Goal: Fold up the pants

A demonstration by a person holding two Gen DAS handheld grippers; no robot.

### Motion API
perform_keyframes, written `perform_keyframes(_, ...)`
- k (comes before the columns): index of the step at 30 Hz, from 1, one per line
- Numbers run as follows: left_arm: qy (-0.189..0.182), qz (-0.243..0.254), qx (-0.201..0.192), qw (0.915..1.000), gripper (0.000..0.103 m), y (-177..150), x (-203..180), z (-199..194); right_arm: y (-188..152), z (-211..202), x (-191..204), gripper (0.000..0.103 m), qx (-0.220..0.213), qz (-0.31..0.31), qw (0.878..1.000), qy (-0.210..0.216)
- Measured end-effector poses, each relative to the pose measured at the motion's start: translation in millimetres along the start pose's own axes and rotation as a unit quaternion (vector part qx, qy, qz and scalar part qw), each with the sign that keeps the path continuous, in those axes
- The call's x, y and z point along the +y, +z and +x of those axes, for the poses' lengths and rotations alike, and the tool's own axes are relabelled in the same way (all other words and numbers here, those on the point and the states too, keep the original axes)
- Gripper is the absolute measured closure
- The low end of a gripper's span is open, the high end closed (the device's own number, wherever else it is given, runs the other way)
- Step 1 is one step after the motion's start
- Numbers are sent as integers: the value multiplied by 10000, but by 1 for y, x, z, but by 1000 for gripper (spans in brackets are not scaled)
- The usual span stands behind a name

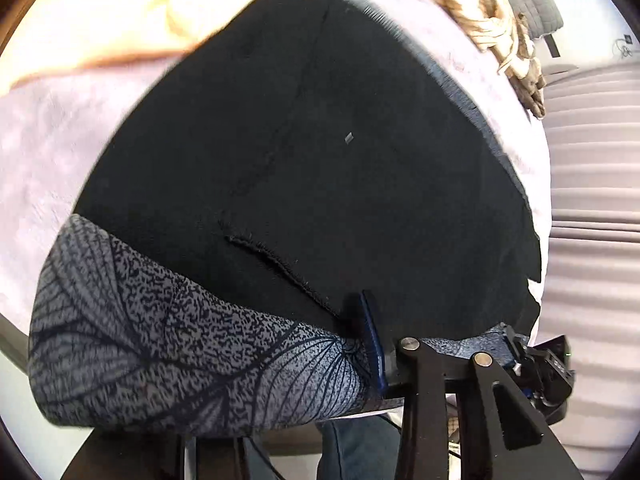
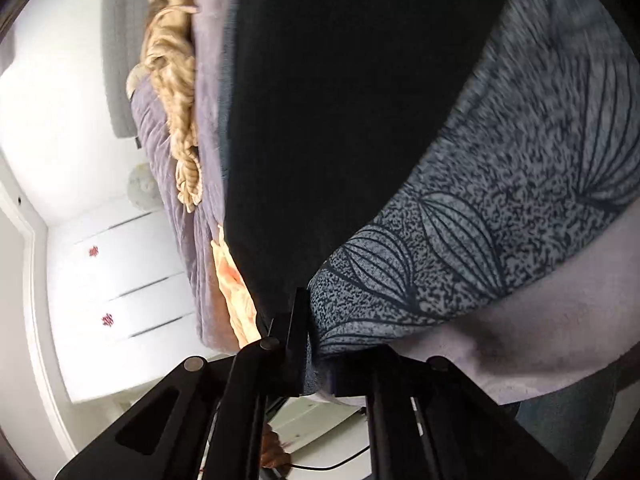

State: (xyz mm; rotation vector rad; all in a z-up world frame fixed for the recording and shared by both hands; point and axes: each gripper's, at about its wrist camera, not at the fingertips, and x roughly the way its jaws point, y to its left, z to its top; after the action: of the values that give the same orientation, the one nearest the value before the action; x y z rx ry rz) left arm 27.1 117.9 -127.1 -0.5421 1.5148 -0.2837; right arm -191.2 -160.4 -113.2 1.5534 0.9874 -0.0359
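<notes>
Left wrist view first: my left gripper [image 1: 440, 340] is clamped on the patterned waistband [image 1: 160, 352] of the pants [image 1: 312, 168], right at the near edge. One blue-edged finger [image 1: 372, 340] stands up against the black cloth and the grey leaf-print band is bunched between the pads. The pants are spread flat on a pale lilac blanket [image 1: 48, 152] on the bed, black side up, with a stitched seam running diagonally across them. A yellow cloth [image 1: 120, 8] lies past the far left of the pants, and a beige braided throw [image 1: 492, 20] sits near the far right corner, apart from the pants.

Right wrist view: pretty blurry, camera's rolled. My right gripper [image 2: 308, 344] is closed tight on the same waistband [image 2: 500, 216] where the print meets the black fabric, dark finger [image 2: 298, 320] pressed against the cloth. The pants fill the top middle of the view. The braided throw [image 2: 176, 92] and the yellow cloth [image 2: 236, 292] show along the left edge of the pants, with white drawers [image 2: 120, 280] beyond the bed.
</notes>
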Motion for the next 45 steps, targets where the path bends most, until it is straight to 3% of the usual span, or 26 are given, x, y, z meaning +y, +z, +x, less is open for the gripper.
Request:
perform_keyframes(4,4,271,-405,9988,64,20,-32,-28,9,-7,57,95,91,-973,9949,-259)
perform_keyframes(10,154,370,-1409,9892,64,87,-75,-48,87,15,155,95,607,-2006,9771,-364)
perform_keyframes(13,517,423,-1768,9820,54,121,-79,-32,139,51,189,95,1007,-2327,9643,-760)
perform_keyframes(14,801,424,-1896,9777,43,135,-79,-21,148,65,197,95,1073,-2453,9594,-889)
perform_keyframes(16,1267,359,-2034,9702,35,159,-72,1,174,96,202,95,1250,-2584,9508,-1166)
perform_keyframes(18,1472,290,-1943,9694,34,179,-64,20,195,117,196,95,1340,-2498,9496,-1339)
perform_keyframes(19,1581,264,-1921,9682,28,187,-60,27,206,128,191,94,1347,-2432,9504,-1396)
perform_keyframes(23,1937,249,-2102,9580,26,205,-69,22,235,165,162,89,1334,-1849,9616,-1531)
perform_keyframes(24,1944,222,-2176,9562,26,206,-69,11,238,169,154,80,1331,-1676,9654,-1488)
perform_keyframes(25,1956,214,-2257,9541,26,206,-70,-2,241,169,149,64,1327,-1512,9704,-1333)
perform_keyframes(26,2005,261,-2286,9523,26,205,-72,-11,243,167,147,54,1312,-1364,9756,-1110)
perform_keyframes(27,2076,380,-2292,9502,26,203,-76,-20,243,162,149,38,1255,-1268,9796,-926)
perform_keyframes(28,2134,539,-2276,9486,26,198,-81,-24,241,154,154,31,1176,-1249,9815,-844)
perform_keyframes(30,2150,939,-2163,9477,26,178,-94,-29,234,137,166,31,1171,-1357,9811,-729)
perform_keyframes(32,1964,1351,-1856,9533,26,152,-112,-19,221,114,175,31,1144,-1563,9794,-566)
perform_keyframes(36,1557,2111,-1137,9583,26,100,-163,32,184,40,161,31,818,-1947,9733,-898)
perform_keyframes(39,1146,2582,-636,9572,26,60,-212,74,158,-33,125,31,309,-1962,9712,-1314)
perform_keyframes(41,911,2831,-320,9542,26,37,-243,100,144,-82,94,31,-78,-1649,9745,-1521)
perform_keyframes(45,339,3396,378,9392,26,-8,-305,146,116,-162,16,31,-605,-718,9805,-1725)
